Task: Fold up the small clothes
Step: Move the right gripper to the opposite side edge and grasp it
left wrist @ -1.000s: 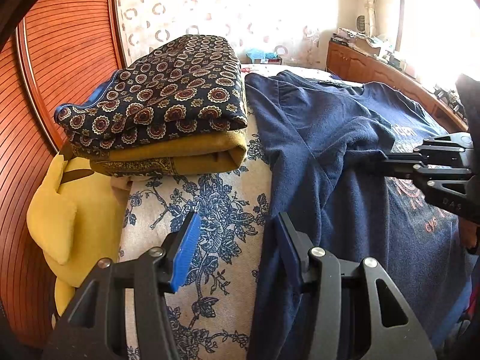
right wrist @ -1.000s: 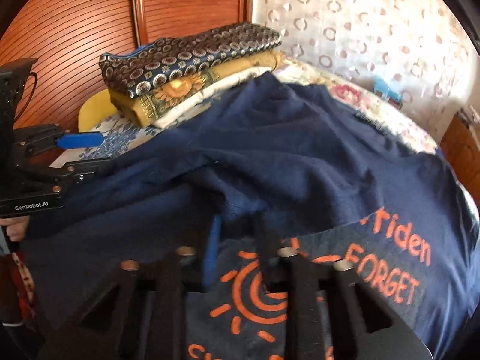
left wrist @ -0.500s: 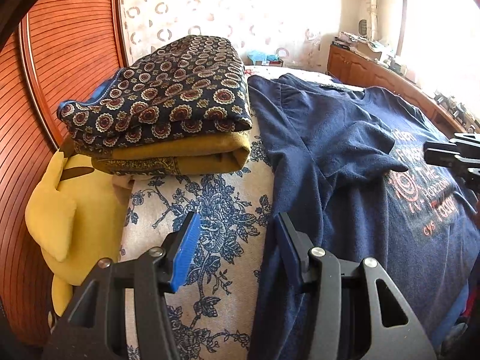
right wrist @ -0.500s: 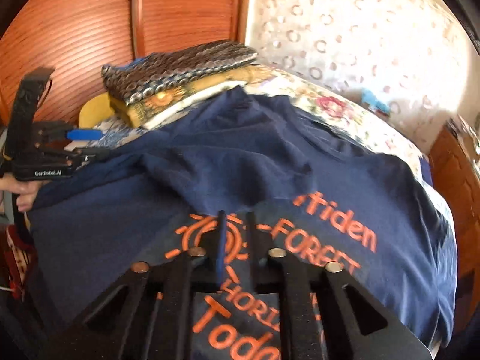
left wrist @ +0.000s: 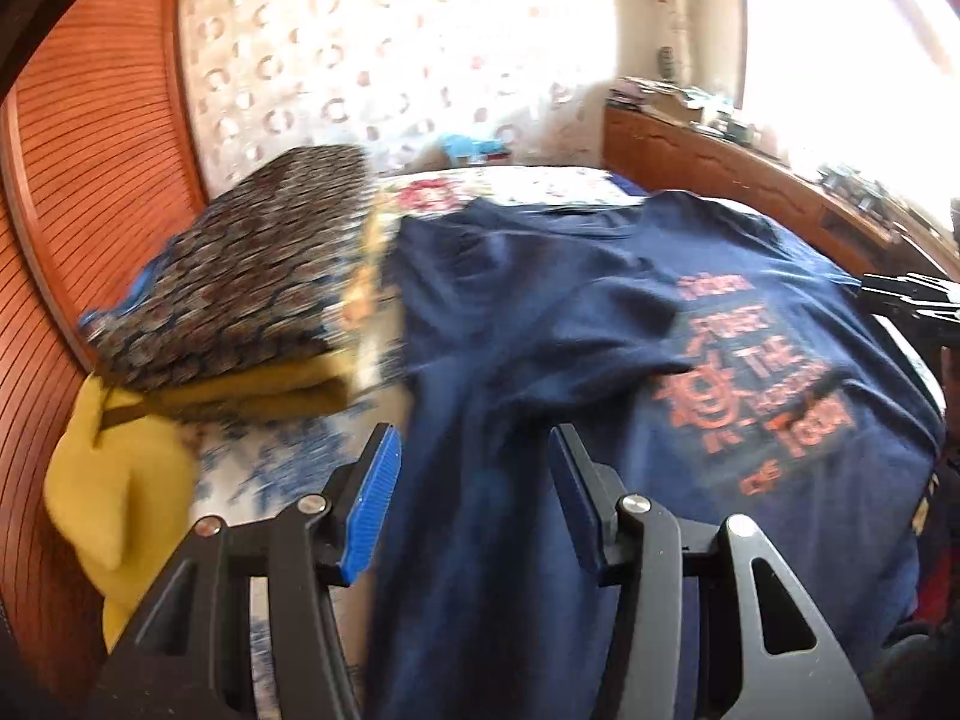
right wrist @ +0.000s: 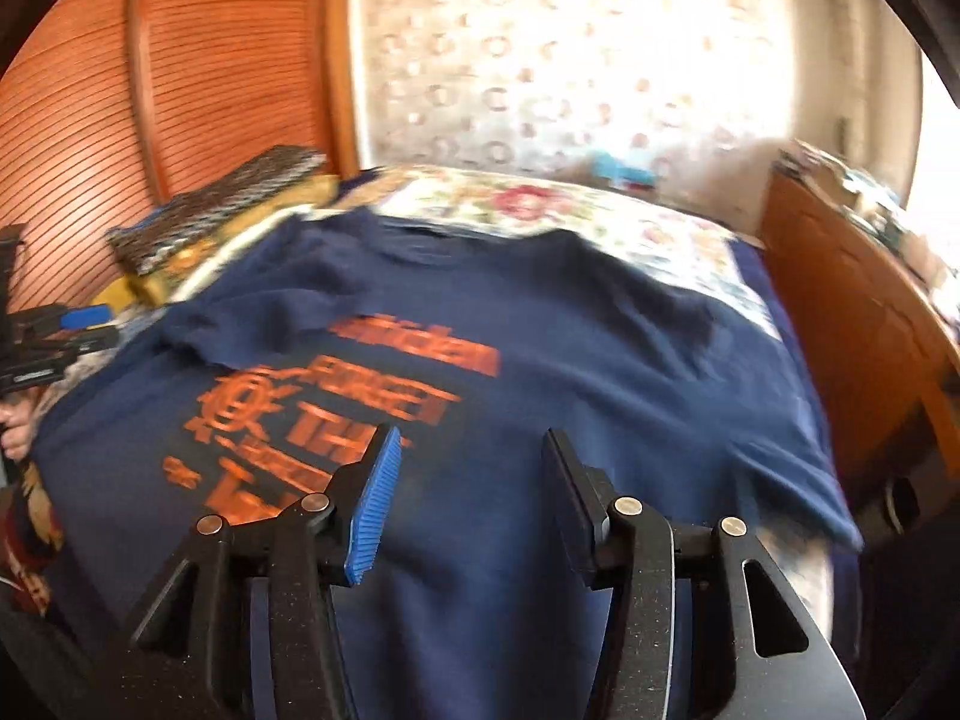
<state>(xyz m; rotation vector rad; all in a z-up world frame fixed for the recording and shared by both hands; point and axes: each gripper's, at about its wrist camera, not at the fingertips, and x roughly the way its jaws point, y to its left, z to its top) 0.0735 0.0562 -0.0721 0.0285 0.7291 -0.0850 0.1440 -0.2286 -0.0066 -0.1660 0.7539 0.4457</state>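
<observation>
A navy T-shirt [left wrist: 540, 324] [right wrist: 600, 348] with orange lettering lies spread over the bed, its left sleeve folded inward across the print. My left gripper [left wrist: 474, 480] hangs open above the shirt's left side, nothing between its blue pads. The right gripper [right wrist: 468, 480] is above the shirt's lower middle, jaws opening with nothing between them. It also shows at the right edge of the left wrist view as black fingers [left wrist: 912, 294]. The left gripper appears at the left edge of the right wrist view [right wrist: 54, 336].
A stack of folded patterned and mustard cloths [left wrist: 240, 300] sits at the bed's left, a yellow cushion [left wrist: 114, 480] beside it. A wooden slatted headboard [left wrist: 90, 180] rises on the left. A wooden cabinet [right wrist: 852, 324] runs along the right. The floral bedsheet [right wrist: 570, 210] shows beyond the collar.
The right gripper let go of the left sleeve, leaving it folded across the print, swung right and opened. The left gripper shifted right, from the sheet to over the shirt.
</observation>
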